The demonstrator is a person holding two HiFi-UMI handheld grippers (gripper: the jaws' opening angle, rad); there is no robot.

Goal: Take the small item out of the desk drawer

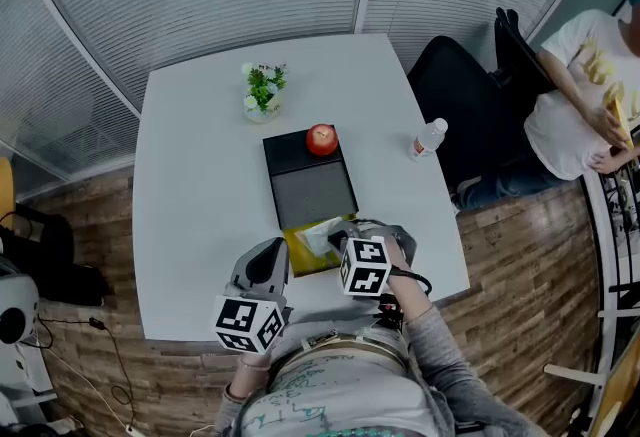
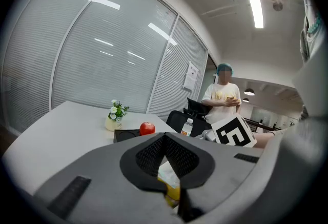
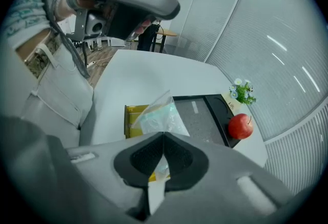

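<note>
Head view: right gripper (image 1: 338,233) holds clear packet (image 1: 318,237) just above yellow drawer (image 1: 300,260). Right gripper view: 2 jaws clamped on packet's corner; film crinkled, pale contents, detail lost overhead. Left gripper view: left gripper (image 2: 164,138) jaws together

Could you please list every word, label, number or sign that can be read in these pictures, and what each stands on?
No text here can be read with certainty.
Paper sheet on the glass wall: print too small.
Label on the bottle: too small.
Card beside the plant: writing blurred.
Marker cubes: black-and-white square patterns, no words.
</note>
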